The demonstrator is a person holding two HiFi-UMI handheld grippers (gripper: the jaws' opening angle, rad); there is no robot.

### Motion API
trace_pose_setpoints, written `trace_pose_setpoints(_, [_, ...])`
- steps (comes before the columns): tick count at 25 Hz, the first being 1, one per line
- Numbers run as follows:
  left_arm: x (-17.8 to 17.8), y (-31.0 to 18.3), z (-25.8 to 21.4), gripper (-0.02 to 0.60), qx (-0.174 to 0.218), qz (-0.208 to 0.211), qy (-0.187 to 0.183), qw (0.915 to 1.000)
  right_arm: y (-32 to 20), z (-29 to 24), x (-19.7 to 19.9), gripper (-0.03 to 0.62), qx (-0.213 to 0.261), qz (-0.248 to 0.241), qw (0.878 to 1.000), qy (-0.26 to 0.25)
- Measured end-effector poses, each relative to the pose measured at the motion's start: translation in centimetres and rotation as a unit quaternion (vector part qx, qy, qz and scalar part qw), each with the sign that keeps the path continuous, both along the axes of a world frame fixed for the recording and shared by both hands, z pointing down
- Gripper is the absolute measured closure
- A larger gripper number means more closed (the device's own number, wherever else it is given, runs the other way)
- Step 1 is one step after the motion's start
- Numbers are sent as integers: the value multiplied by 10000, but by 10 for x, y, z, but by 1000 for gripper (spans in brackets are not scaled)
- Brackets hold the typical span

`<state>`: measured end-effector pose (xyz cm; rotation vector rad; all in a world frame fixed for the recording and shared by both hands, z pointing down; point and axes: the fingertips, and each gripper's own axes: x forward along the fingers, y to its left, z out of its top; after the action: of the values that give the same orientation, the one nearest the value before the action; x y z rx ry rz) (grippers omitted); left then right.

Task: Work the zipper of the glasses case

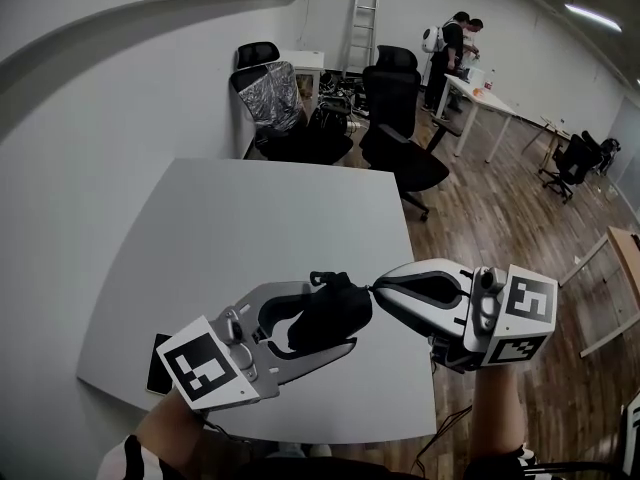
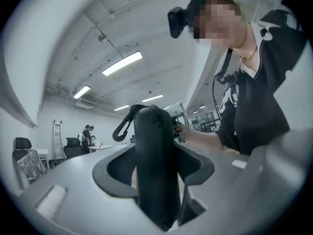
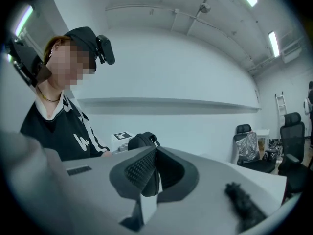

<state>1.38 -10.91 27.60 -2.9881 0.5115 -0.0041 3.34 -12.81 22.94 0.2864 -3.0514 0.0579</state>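
Note:
My left gripper is shut on a black zippered glasses case and holds it in the air over the front of the grey table. In the left gripper view the case stands upright between the two jaws, with a black clip hanging at its top. My right gripper is shut, its tips against the right end of the case. In the right gripper view its pads meet. The case shows just beyond them. Whether the zipper pull is pinched is hidden.
A flat black object lies at the table's front left edge. Black office chairs stand behind the table. A ladder leans on the far wall, and two persons stand at a far desk. Wooden floor lies to the right.

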Motion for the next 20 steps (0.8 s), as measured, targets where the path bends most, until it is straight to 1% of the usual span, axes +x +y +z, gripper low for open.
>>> trace_pose_setpoints(2, [-1,1,-1,344,-40,28,62,10000,1,2,-2,588,-286,-31,9996,-85])
trace_pose_setpoints(4, [-3,6,-5,344,-161,177,293,9993,3,3,0,588,-629,-124,9976,-261])
trace_pose_setpoints(7, [-13,4,-16,347,-383,446,778,9952,-1,5,-1,588,-717,-41,9971,-264])
trace_pose_setpoints(8, [-15,3,-19,348,-412,515,867,9940,-1,2,0,588,-747,-41,9966,-334])
trace_pose_setpoints(9, [-14,4,-22,350,-375,551,853,9941,0,-2,1,589,-819,-77,9954,-489])
trace_pose_setpoints(10, [-12,5,-23,348,-285,537,733,9955,2,-6,2,589,-922,-123,9934,-678])
trace_pose_setpoints(12, [-7,5,-18,342,-161,478,356,9981,3,-10,1,589,-1177,-242,9875,-1018])
trace_pose_setpoints(13, [-6,4,-15,336,-177,472,235,9985,3,-9,0,589,-1309,-291,9843,-1145])
trace_pose_setpoints(14, [-5,3,-13,330,-213,456,218,9985,2,-8,-2,589,-1416,-290,9817,-1236])
trace_pose_setpoints(15, [-5,2,-13,328,-241,413,304,9984,0,-7,-4,589,-1496,-239,9799,-1300])
trace_pose_setpoints(16, [-7,0,-14,330,-272,360,487,9978,-1,-7,-4,589,-1567,-169,9781,-1358])
trace_pose_setpoints(17, [-9,-1,-16,334,-352,341,753,9960,-2,-7,-5,589,-1646,-125,9759,-1424])
trace_pose_setpoints(19, [-11,0,-19,344,-712,453,1336,9874,-1,-10,-5,589,-1805,-179,9710,-1559])
trace_pose_setpoints(20, [-12,0,-18,347,-895,525,1560,9823,-1,-10,-5,589,-1850,-226,9697,-1579])
